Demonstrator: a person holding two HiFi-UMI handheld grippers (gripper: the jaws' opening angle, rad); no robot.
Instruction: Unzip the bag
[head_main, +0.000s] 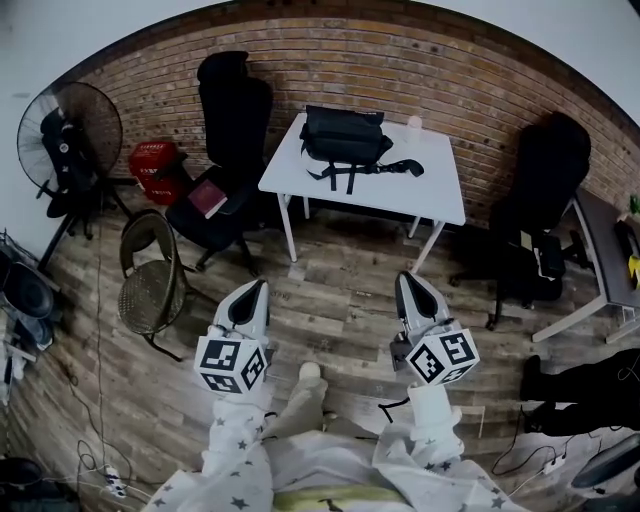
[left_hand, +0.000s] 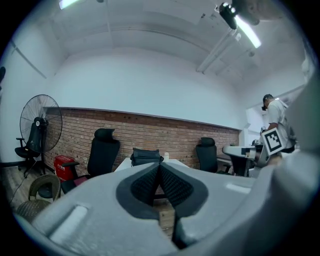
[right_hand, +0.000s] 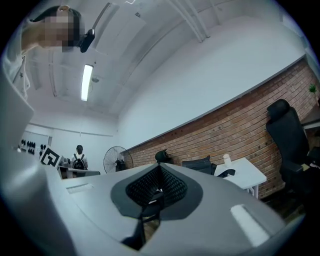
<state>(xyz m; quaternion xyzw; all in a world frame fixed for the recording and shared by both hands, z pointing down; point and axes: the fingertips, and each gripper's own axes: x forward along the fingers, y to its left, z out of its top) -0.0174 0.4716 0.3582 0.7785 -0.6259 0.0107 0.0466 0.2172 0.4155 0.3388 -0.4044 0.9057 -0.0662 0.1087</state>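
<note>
My left tongs (head_main: 256, 289) and right tongs (head_main: 406, 280) are both pressed together on nothing, low in the frame. The black bag (head_main: 345, 137) lies on the white worktop (head_main: 440, 190) at upper centre, well apart from them, with its contents hidden.

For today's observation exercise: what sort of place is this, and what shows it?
Probably an office or workroom: office chairs, a white table and a standing fan along a brick wall.
</note>
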